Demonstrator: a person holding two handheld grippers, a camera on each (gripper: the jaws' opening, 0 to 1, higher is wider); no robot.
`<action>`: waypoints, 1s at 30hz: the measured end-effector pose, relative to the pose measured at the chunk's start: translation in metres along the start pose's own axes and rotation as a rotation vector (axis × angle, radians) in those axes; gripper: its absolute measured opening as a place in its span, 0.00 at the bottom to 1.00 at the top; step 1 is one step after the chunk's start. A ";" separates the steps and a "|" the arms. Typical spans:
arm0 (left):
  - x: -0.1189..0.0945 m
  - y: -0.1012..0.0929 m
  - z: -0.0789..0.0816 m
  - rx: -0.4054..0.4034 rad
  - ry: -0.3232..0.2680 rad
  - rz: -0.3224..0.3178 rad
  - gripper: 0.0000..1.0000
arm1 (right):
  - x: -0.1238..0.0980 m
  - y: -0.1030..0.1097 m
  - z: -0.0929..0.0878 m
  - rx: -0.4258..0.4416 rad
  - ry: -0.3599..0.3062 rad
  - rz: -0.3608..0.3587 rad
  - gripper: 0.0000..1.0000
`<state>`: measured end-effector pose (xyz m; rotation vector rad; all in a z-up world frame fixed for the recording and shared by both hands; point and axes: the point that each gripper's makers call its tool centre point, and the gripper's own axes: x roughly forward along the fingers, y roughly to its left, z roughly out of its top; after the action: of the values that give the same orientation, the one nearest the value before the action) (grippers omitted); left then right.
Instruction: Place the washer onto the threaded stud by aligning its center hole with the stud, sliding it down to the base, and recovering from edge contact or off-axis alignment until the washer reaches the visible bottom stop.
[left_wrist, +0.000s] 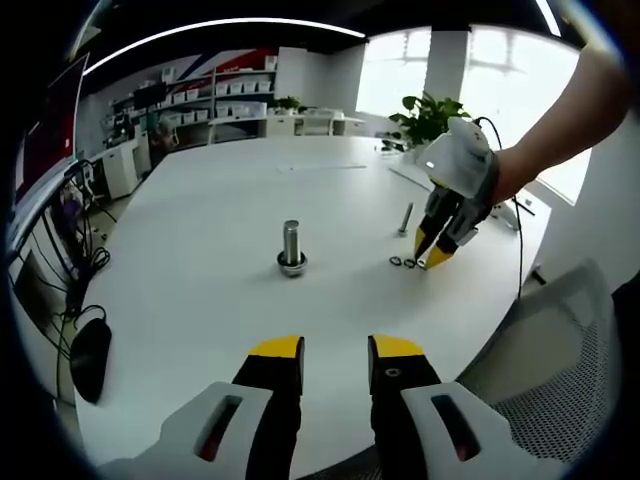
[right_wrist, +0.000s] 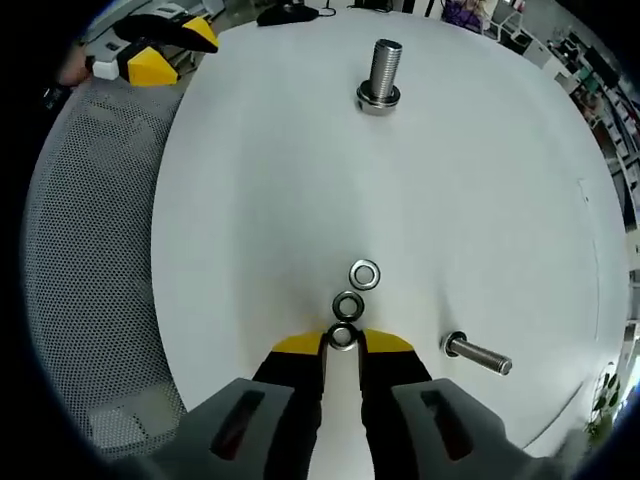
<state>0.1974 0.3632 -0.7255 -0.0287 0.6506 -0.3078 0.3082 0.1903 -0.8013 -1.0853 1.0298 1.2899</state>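
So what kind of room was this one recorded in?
Most likely an office or lab meeting room. A large white table takes up the middle, shelves of white boxes line the far wall, a mesh office chair sits at the table's edge, and a potted plant stands by bright windows.

Nearest washer (right_wrist: 342, 337) partly hidden between jaws.
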 end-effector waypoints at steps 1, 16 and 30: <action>0.000 0.000 0.000 0.000 0.001 0.000 0.23 | 0.000 0.000 0.000 0.006 0.000 -0.003 0.15; 0.000 -0.001 0.000 -0.003 0.002 -0.004 0.23 | -0.003 0.000 -0.002 0.138 -0.098 -0.058 0.14; -0.001 -0.001 0.001 -0.004 -0.004 -0.006 0.23 | -0.029 -0.035 -0.009 0.340 -0.164 -0.117 0.14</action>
<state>0.1971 0.3623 -0.7243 -0.0348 0.6474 -0.3120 0.3426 0.1761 -0.7735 -0.7562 1.0021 1.0451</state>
